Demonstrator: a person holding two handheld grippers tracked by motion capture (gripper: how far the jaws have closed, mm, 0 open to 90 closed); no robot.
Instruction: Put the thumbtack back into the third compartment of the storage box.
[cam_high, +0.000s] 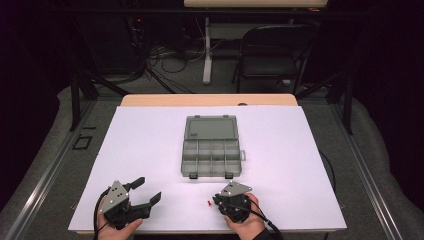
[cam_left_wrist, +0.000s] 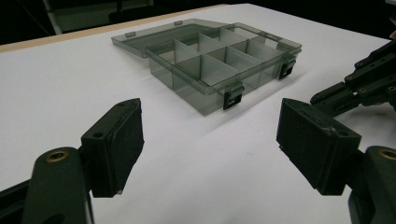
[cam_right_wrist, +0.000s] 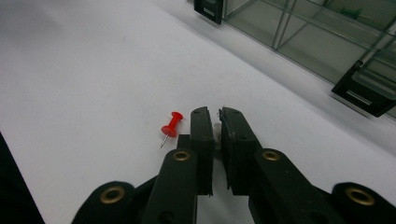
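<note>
Table sheet (cam_high: 150, 150): a white sheet covers the tabletop; a strip of wood shows at its far edge, and the near edge is cut off by the bottom of the high view.

Organizer box (cam_high: 211, 147): a smoky see-through case lies open at the middle of the sheet, well apart from both grippers. Its lid (cam_high: 210, 128) lies flat on the far side and the divided tray sits on the near side, with two black latches on the near wall. In the right gripper view the box is cut off at the top right corner. What lies in the compartments is too small to tell.

Left gripper (cam_high: 142, 189): it rests near the left front of the sheet, its jaws spread wide with only bare white sheet between them. The hand under it is partly cut off at the bottom edge.

Right gripper (cam_high: 216, 202): it sits near the front, right of centre, jaws drawn almost together. A small pale thing (cam_right_wrist: 217, 129) sits in the narrow gap between the pads; its shape is mostly hidden, and whether the pads press on it cannot be told.

Red pushpin (cam_right_wrist: 171, 128): it lies on the sheet just left of the right gripper's tip, apart from it, pin pointing toward the near side.
</note>
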